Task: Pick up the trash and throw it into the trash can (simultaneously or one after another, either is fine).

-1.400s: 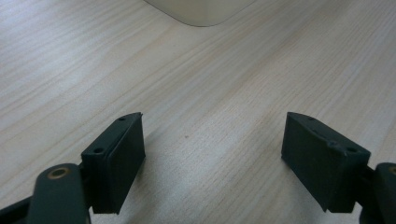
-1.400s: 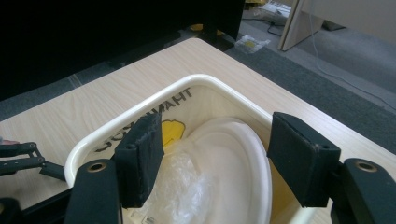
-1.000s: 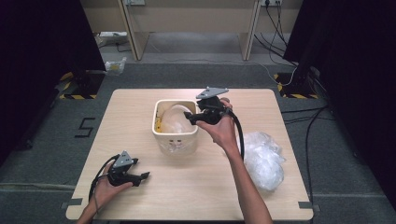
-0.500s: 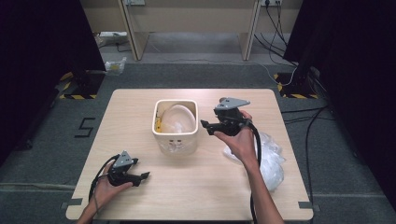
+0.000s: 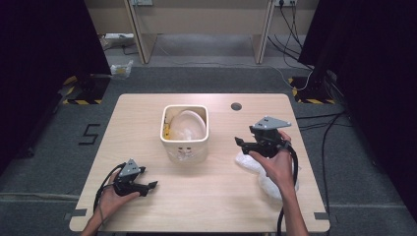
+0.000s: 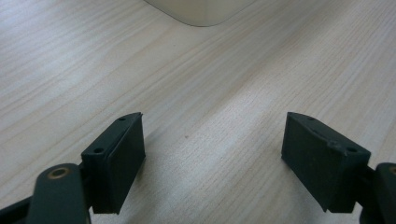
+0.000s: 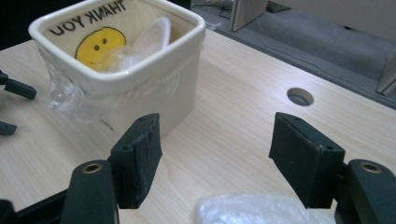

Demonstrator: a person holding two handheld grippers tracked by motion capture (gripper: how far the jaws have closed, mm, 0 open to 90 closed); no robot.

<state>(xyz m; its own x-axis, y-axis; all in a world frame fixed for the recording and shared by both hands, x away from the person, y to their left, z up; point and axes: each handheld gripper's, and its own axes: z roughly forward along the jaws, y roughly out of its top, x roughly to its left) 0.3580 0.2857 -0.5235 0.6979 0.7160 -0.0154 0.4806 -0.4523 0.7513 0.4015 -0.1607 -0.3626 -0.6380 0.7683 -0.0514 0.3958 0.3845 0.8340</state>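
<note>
A cream square bin (image 5: 184,142) stands at the table's middle, lined with a clear bag printed with a yellow smiley and "THANK YOU" (image 7: 98,44); more pale plastic lies inside. A crumpled pile of clear plastic bags (image 5: 263,173) lies to its right. My right gripper (image 5: 241,144) hovers over the pile's near-left edge, open and empty, pointing toward the bin (image 7: 140,84); its jaws (image 7: 215,123) stand wide apart with the plastic (image 7: 252,211) just below them. My left gripper (image 5: 149,184) rests low at the front left, open and empty (image 6: 212,126), aimed at the bin's base (image 6: 201,9).
A round cable hole (image 5: 236,106) sits in the tabletop (image 5: 221,196) behind the right gripper, also seen as the hole (image 7: 300,96). Cables trail from both grippers. Dark floor, black curtains and desk legs surround the table.
My right gripper has moved from beside the bin's right rim to the right and nearer the front, over the plastic pile. The left gripper has stayed put.
</note>
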